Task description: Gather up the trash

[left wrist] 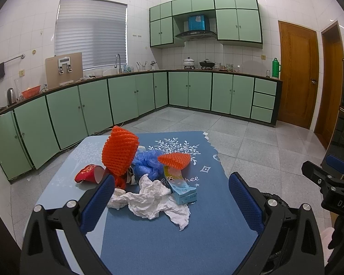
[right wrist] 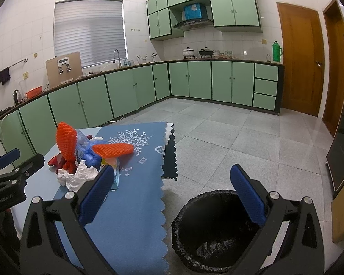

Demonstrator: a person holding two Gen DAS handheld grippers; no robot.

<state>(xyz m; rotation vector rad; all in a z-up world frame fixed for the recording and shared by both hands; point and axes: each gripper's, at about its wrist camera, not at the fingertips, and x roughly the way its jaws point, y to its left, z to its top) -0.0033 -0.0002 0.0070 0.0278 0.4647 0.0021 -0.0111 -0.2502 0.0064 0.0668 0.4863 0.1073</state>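
- Table (left wrist: 149, 247) w/ blue mat: trash pile at its far-centre.
- Black-lined bin (right wrist: 215, 231): on floor just right of table.
- L gripper (left wrist: 172, 204): spread wide, empty, near pile over table.
- R gripper (right wrist: 172, 197): spread, empty, over table edge/bin.
- Pile: orange foam nets (left wrist: 120, 152), white tissue (left wrist: 153, 200), blue carton (left wrist: 181, 186), red cup (left wrist: 89, 173).

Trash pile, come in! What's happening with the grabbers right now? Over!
Left gripper open, empty, facing trash pile. Right gripper open, empty, above bin. Nothing picked up yet. Path clear.
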